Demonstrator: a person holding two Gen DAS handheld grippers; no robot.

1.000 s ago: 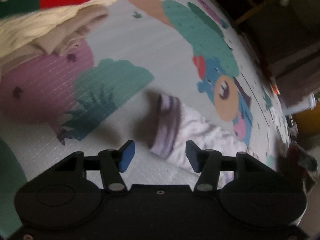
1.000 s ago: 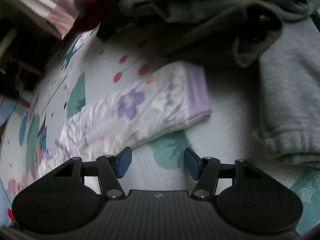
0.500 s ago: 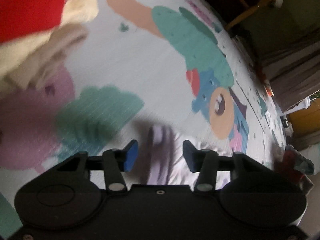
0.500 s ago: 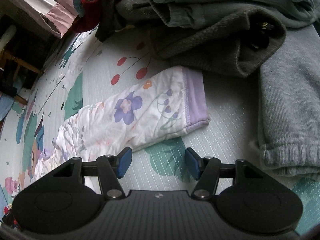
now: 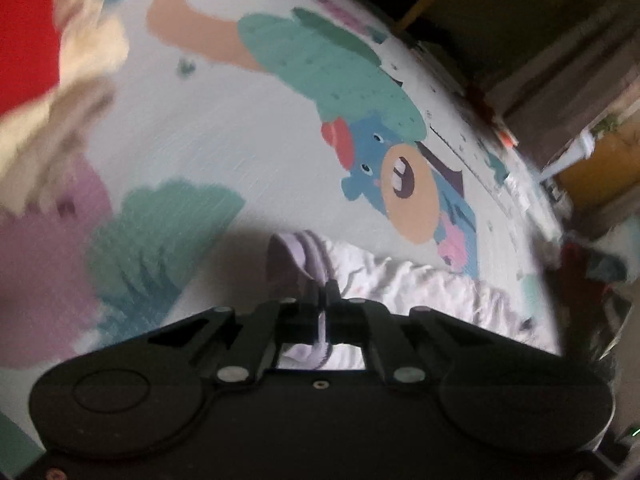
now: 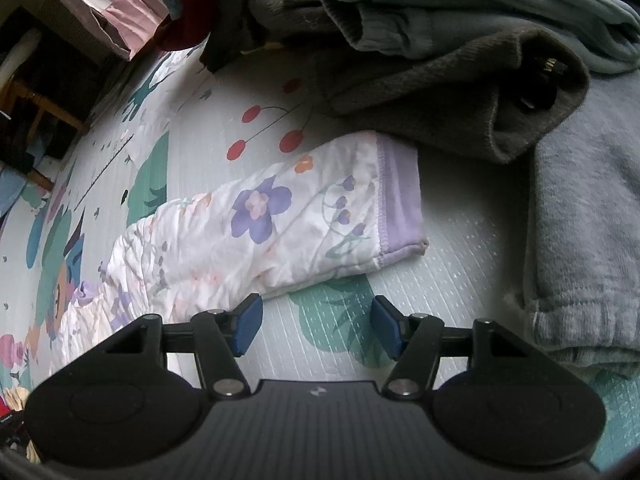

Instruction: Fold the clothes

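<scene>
A white floral garment with lilac cuffs lies stretched across the cartoon play mat point(image 5: 240, 120). In the left wrist view my left gripper point(image 5: 326, 292) is shut on one lilac cuff point(image 5: 304, 248), and the crumpled white cloth point(image 5: 400, 288) trails off to the right behind it. In the right wrist view the other end of the floral garment point(image 6: 280, 220) lies flat, its lilac cuff point(image 6: 400, 196) pointing right. My right gripper point(image 6: 316, 320) hovers just in front of that end. Its jaws are opening, with only the mat point(image 6: 460, 248) between them.
A heap of dark grey and blue-grey clothes point(image 6: 440, 80) lies just behind the right cuff, and grey sweatpants point(image 6: 580, 240) lie to its right. A cream and red knit pile point(image 5: 60, 80) sits at the left gripper's upper left. Wooden furniture point(image 5: 420, 12) borders the mat.
My left gripper moved onto the lilac cuff and closed on it, rolling as it went. The right gripper stayed in place and its jaws widened slightly.
</scene>
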